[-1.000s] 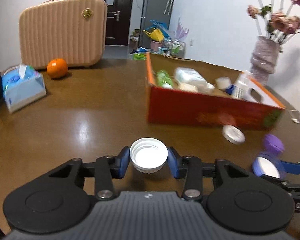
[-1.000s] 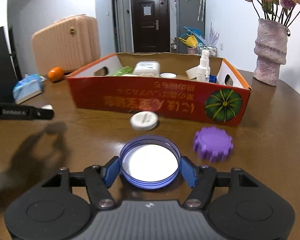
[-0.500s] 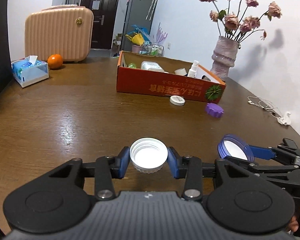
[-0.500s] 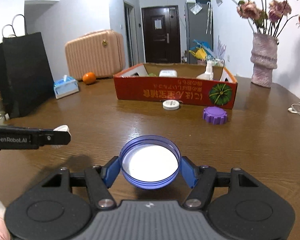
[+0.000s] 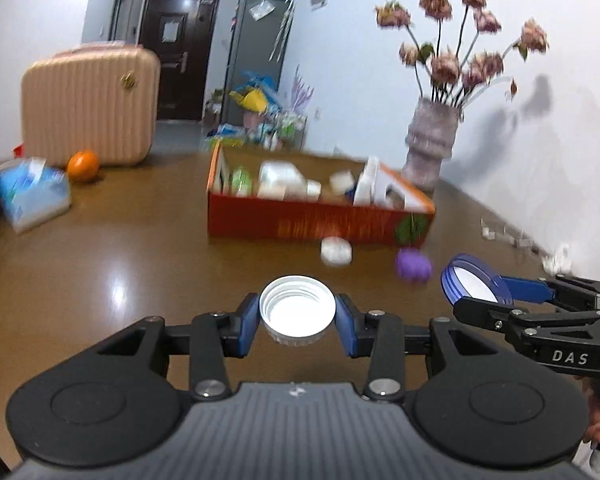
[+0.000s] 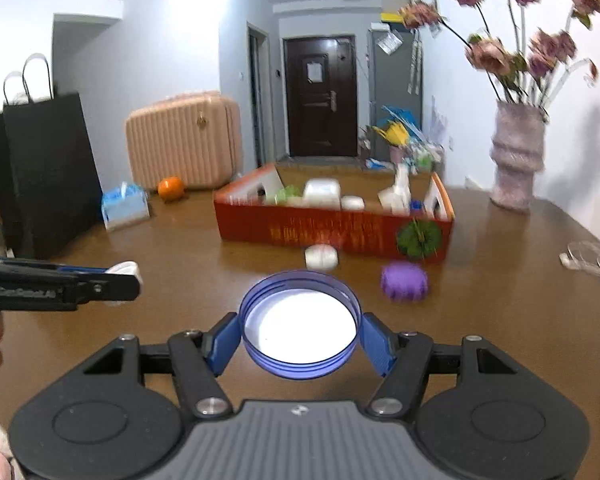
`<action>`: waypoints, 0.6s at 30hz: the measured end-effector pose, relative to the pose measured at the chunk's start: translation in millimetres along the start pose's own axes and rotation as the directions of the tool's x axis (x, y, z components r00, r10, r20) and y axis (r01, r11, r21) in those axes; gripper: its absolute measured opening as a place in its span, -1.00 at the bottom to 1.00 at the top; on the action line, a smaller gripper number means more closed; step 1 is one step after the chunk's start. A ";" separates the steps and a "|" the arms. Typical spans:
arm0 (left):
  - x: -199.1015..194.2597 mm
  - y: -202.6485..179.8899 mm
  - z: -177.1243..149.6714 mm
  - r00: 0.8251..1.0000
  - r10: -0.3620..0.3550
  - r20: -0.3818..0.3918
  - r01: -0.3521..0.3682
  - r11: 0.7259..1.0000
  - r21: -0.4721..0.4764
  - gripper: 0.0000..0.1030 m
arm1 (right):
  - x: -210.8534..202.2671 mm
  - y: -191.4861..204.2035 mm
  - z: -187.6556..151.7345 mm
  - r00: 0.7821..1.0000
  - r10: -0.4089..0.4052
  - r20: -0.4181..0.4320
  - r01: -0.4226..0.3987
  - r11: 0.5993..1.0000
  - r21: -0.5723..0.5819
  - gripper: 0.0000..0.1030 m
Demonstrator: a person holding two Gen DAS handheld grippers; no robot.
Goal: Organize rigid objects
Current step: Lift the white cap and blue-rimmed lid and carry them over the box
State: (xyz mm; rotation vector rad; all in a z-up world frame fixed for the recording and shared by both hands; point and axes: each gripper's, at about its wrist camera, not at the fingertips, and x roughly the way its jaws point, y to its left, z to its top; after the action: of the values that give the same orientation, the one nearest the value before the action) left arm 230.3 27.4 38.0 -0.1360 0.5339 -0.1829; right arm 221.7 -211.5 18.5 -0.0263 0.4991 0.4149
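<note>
Judged from the frames, the carry step is in hand: one red box (image 6: 332, 230) sits centre frame on the worktop (image 6: 500, 300), holding sorted items. The right tool (image 6: 300, 334) is clamped on one blue lid (image 6: 299, 330), low centre; the left tool (image 5: 297, 314) grips one white cap (image 5: 297, 308). Two caps lie loose before the box: one purple (image 6: 404, 281), one white (image 6: 321, 257). Next, each load needs lifting over the box wall.
</note>
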 end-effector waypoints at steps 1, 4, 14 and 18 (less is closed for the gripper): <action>10.6 3.6 12.9 1.000 -0.019 -0.001 0.019 1.000 -0.001 -0.21 | 6.9 -3.3 14.0 1.000 0.011 0.018 -0.011 1.000 -0.012 0.26; 52.1 16.9 54.5 1.000 -0.020 -0.013 0.019 1.000 -0.018 -0.21 | 42.7 -16.5 57.9 0.998 0.037 0.041 -0.036 0.999 -0.022 0.26; 202.7 53.9 123.2 0.984 0.027 -0.177 -0.021 0.999 0.036 -0.21 | 245.9 -69.0 168.1 0.983 -0.022 -0.182 0.020 1.000 -0.015 0.26; 230.0 61.7 119.6 0.976 0.037 -0.217 -0.021 0.997 0.074 -0.20 | 300.7 -75.3 173.4 0.953 -0.067 -0.295 0.044 0.995 -0.084 0.26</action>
State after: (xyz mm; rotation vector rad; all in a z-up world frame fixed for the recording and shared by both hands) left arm 494.9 49.4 15.9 -0.0380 0.7467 -0.1893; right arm 570.5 -144.6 24.0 -0.1792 0.7785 0.3763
